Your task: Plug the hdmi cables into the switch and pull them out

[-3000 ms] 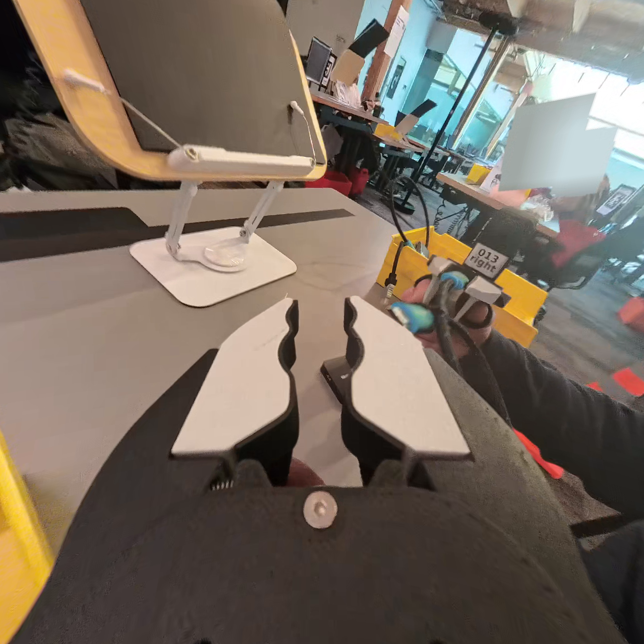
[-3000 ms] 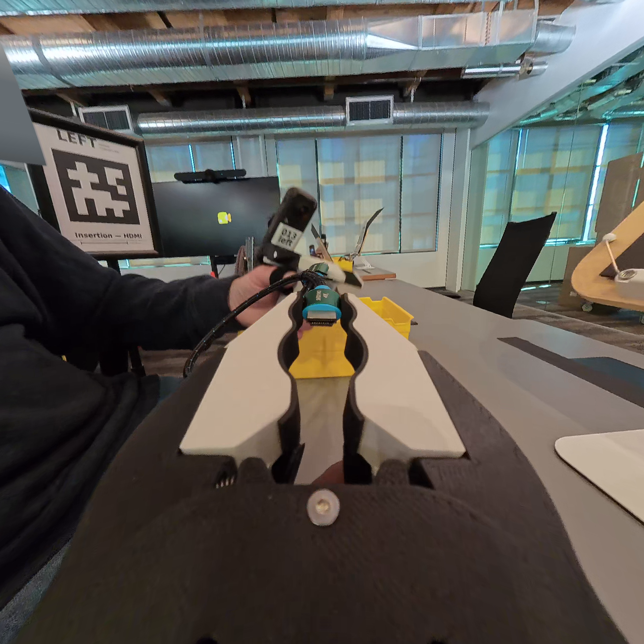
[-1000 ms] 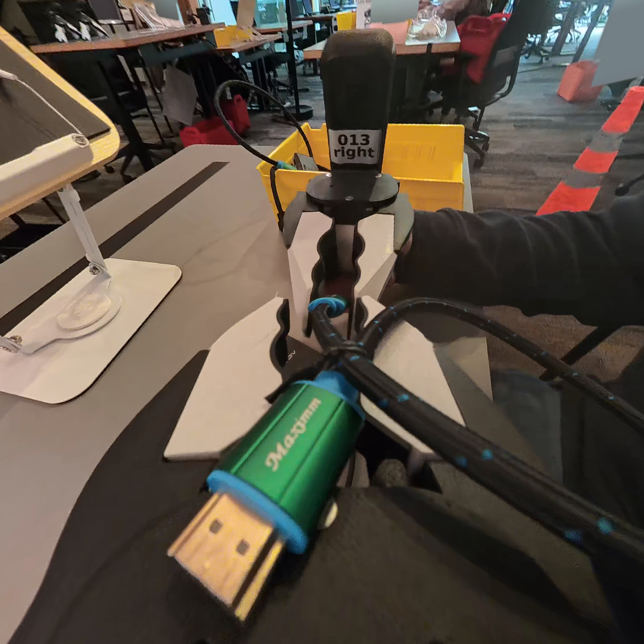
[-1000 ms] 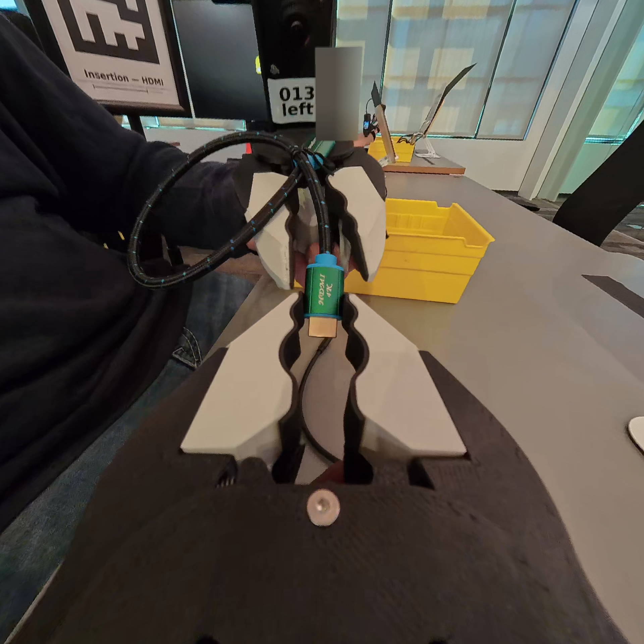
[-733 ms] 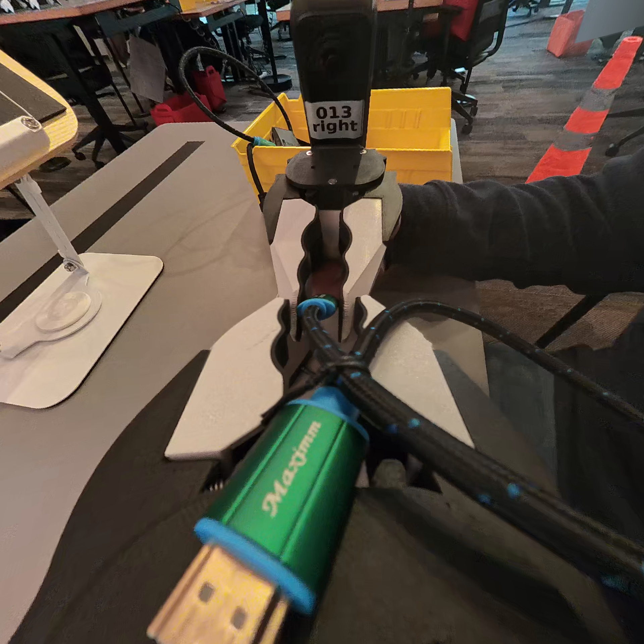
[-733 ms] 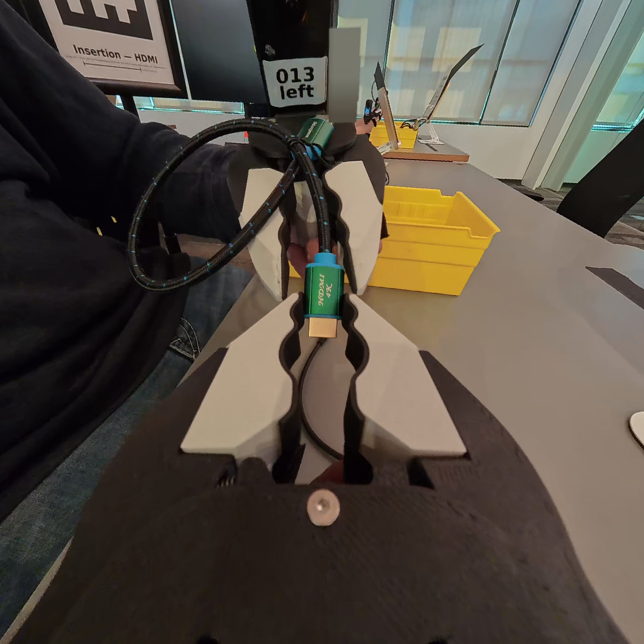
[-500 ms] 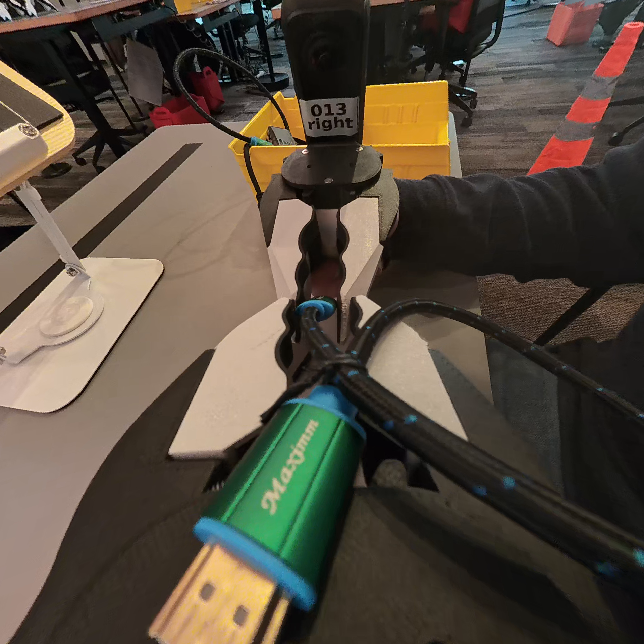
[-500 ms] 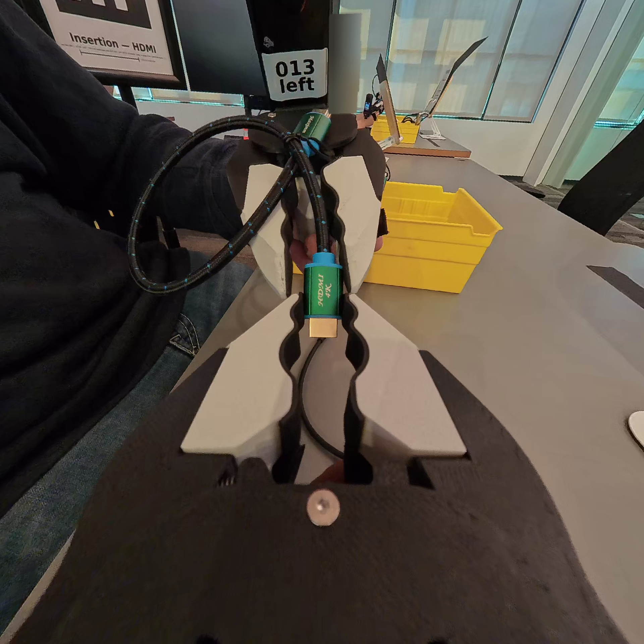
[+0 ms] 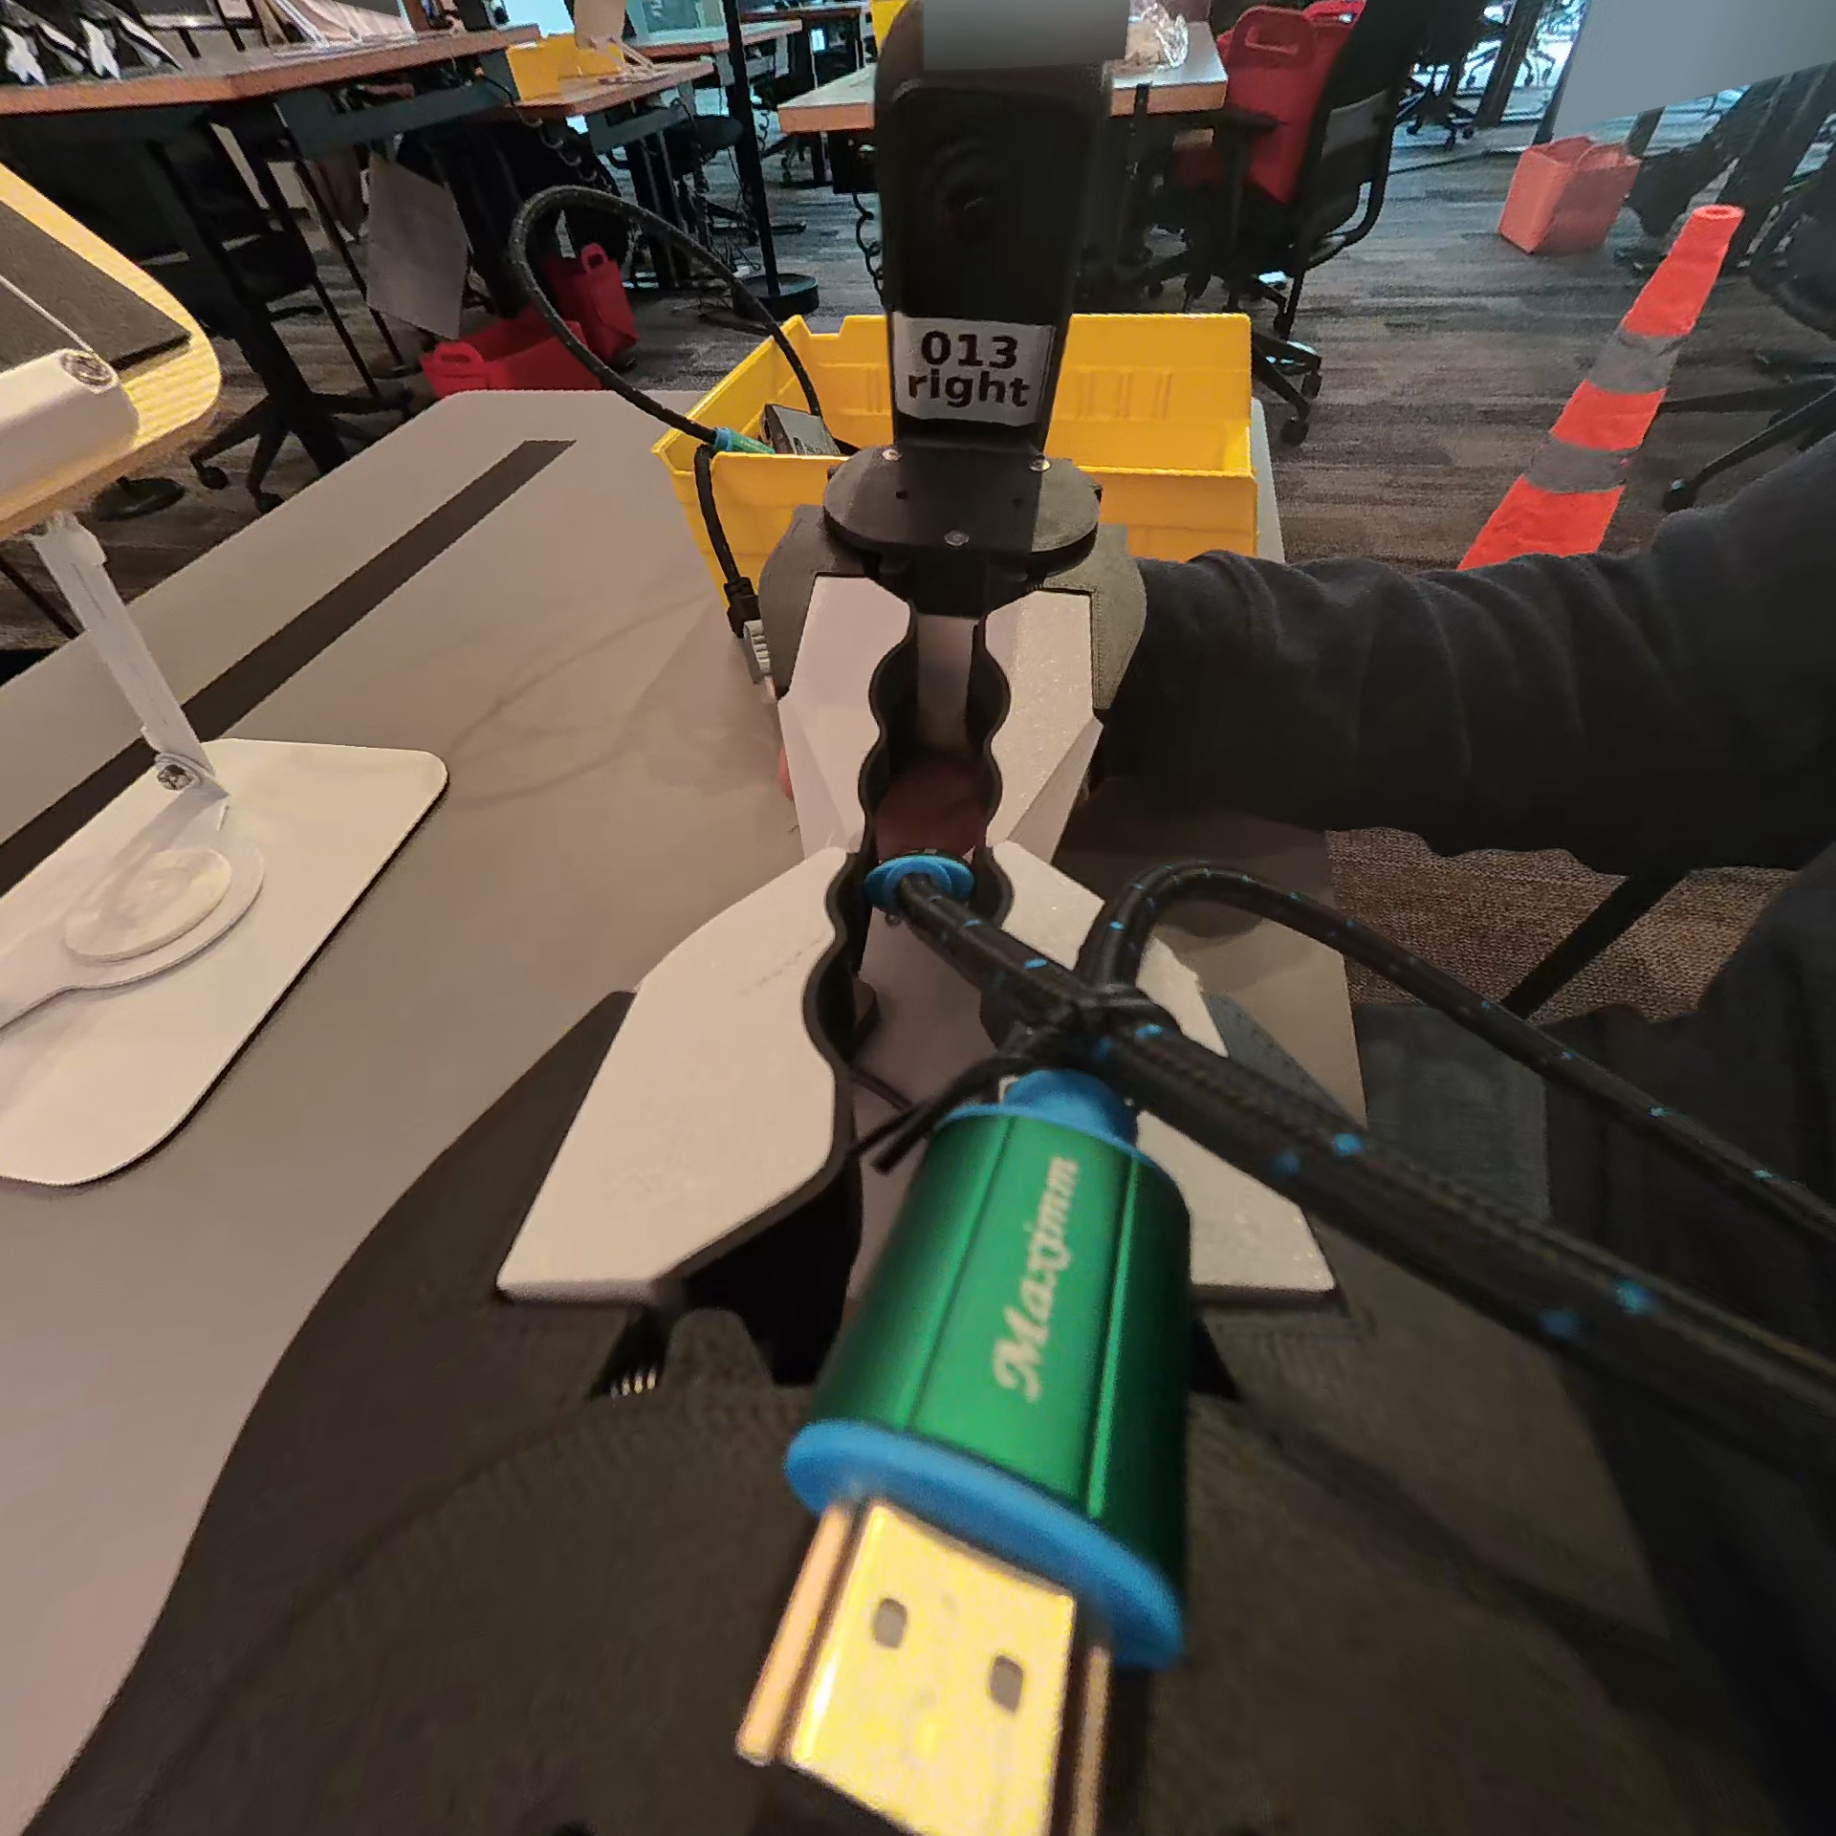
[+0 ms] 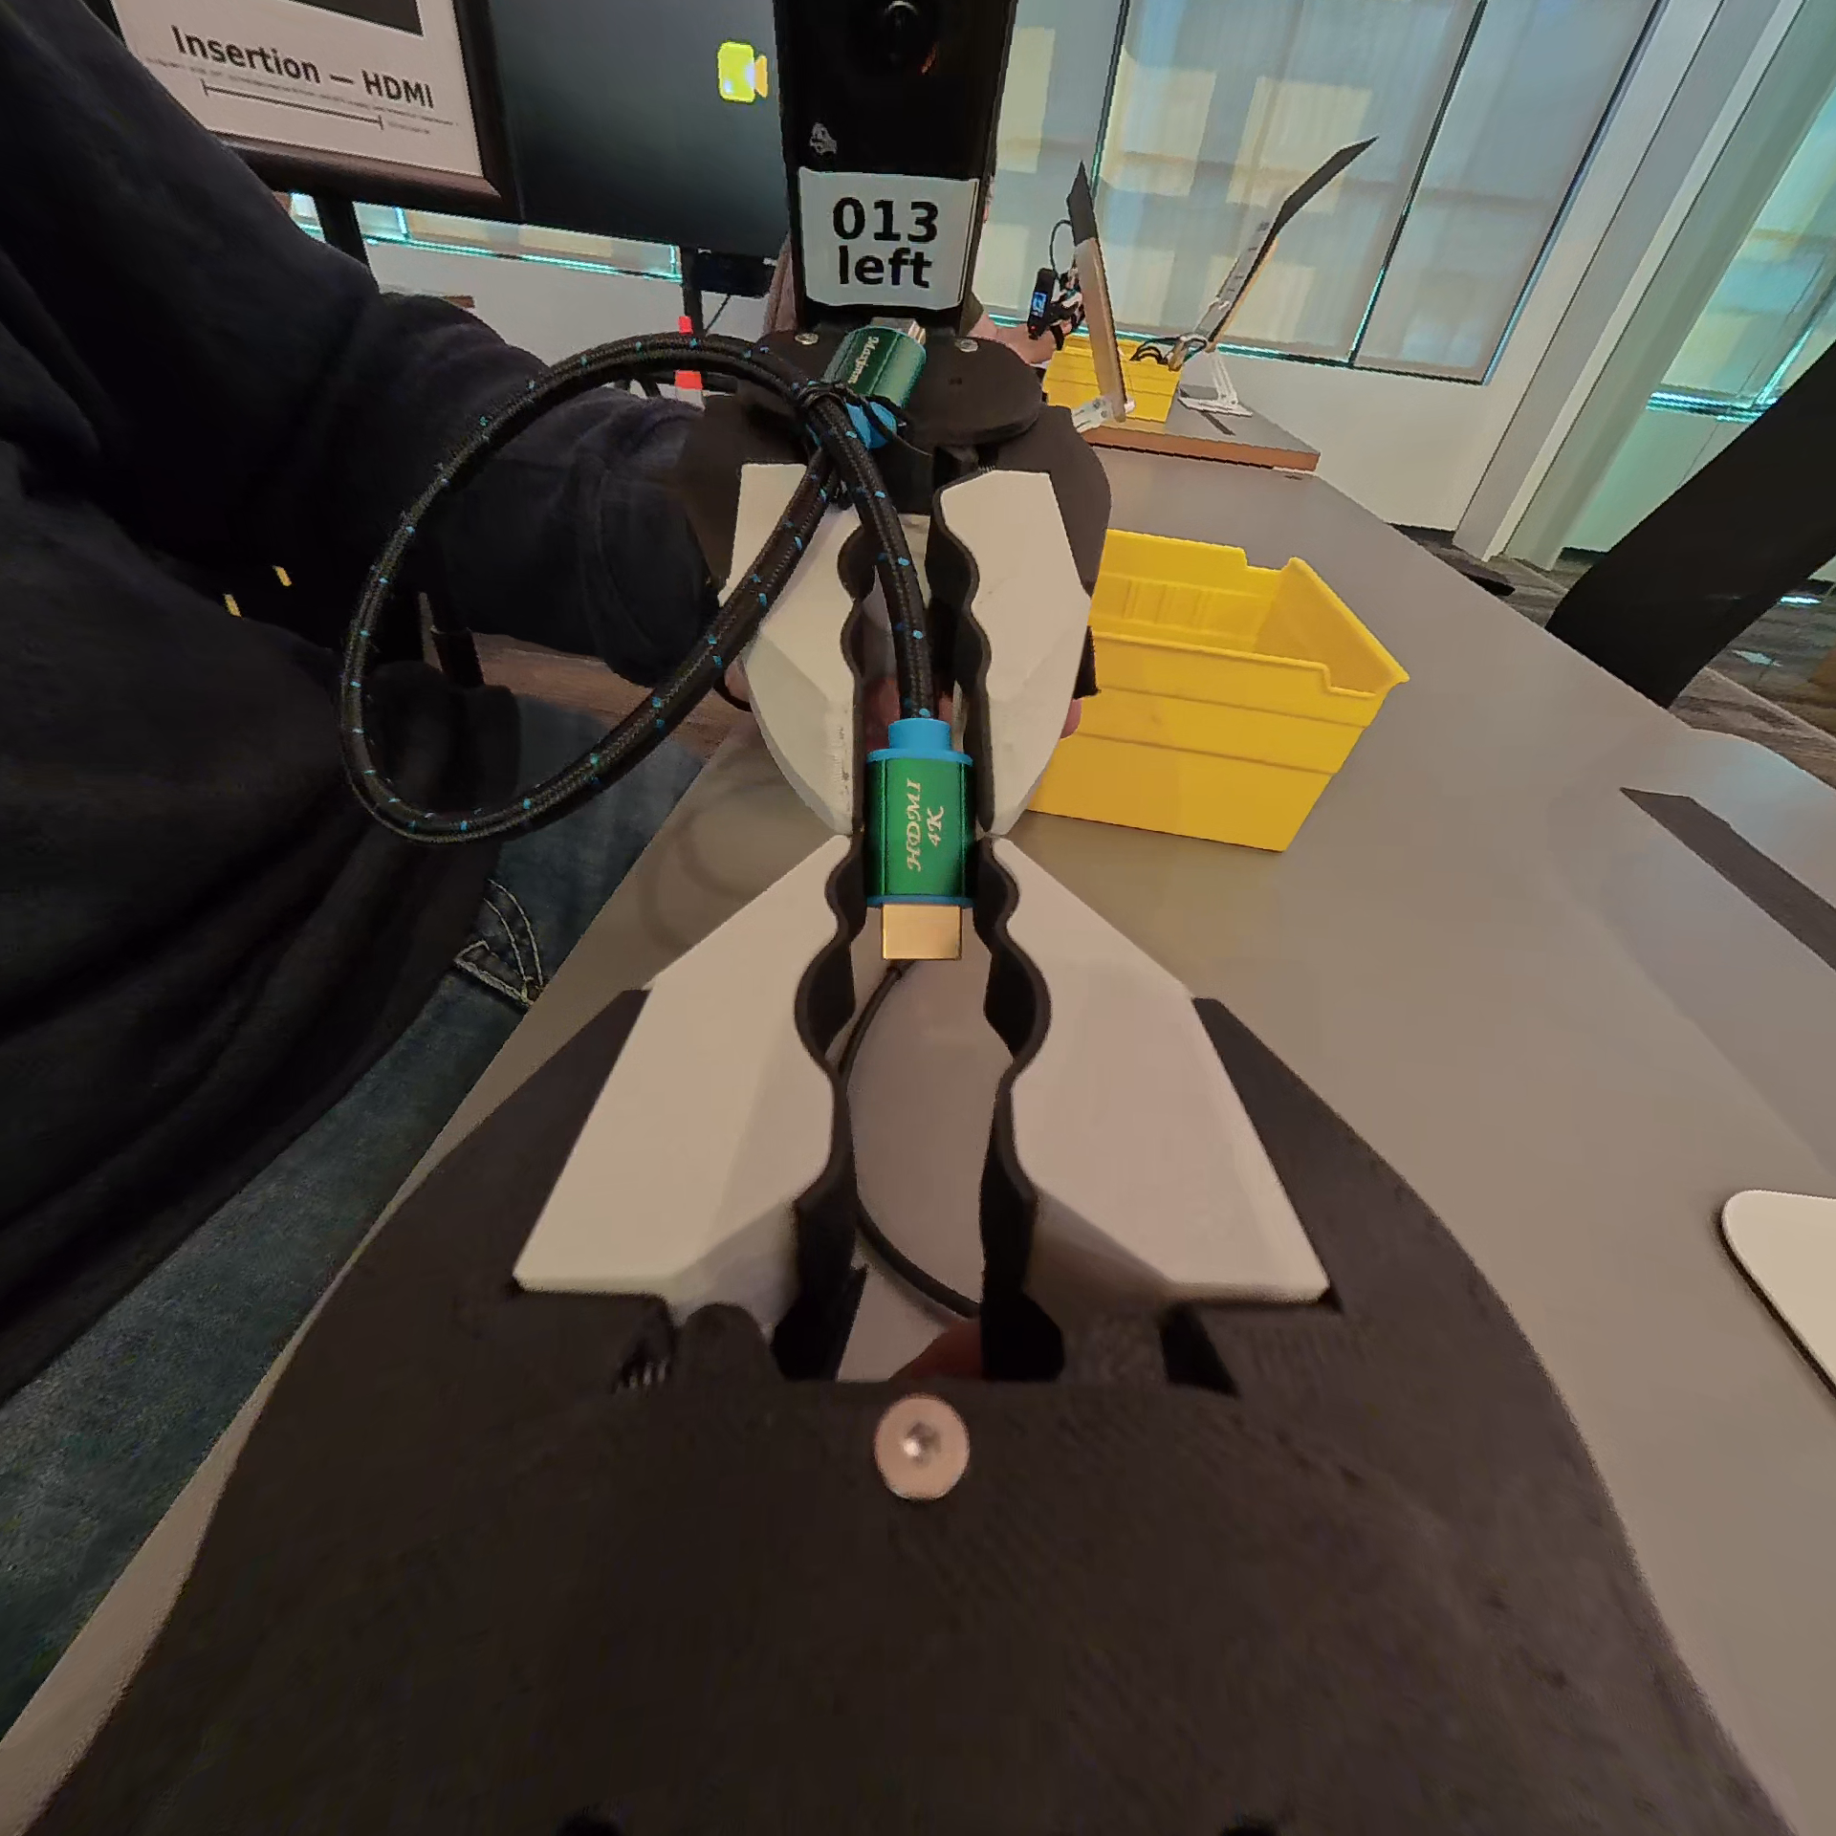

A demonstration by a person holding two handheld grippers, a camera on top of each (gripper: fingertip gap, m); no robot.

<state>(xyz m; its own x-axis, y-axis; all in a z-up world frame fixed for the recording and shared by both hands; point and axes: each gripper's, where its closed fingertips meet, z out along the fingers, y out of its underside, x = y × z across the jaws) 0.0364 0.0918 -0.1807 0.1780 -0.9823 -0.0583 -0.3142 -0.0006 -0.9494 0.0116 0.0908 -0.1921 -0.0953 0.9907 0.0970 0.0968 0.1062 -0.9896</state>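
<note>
**Cable changing hands above the counter**

We are passing the braided black HDMI cable's green metal plug (image 10: 916, 840) between hand-held grippers: the right (image 10: 919, 899) narrowly pinching it, the left (image 9: 919, 899) clamping the cord. Next, we judge, locating the unseen switch.

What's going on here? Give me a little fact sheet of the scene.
Setting: grey table with yellow bin
Right gripper: shut on green HDMI plug
Left gripper: tips flank that plug's blue collar; grip unclear
Cable: black braided, looped
Other plug: free, lying over the left gripper's body
Switch: not clearly visible
</note>
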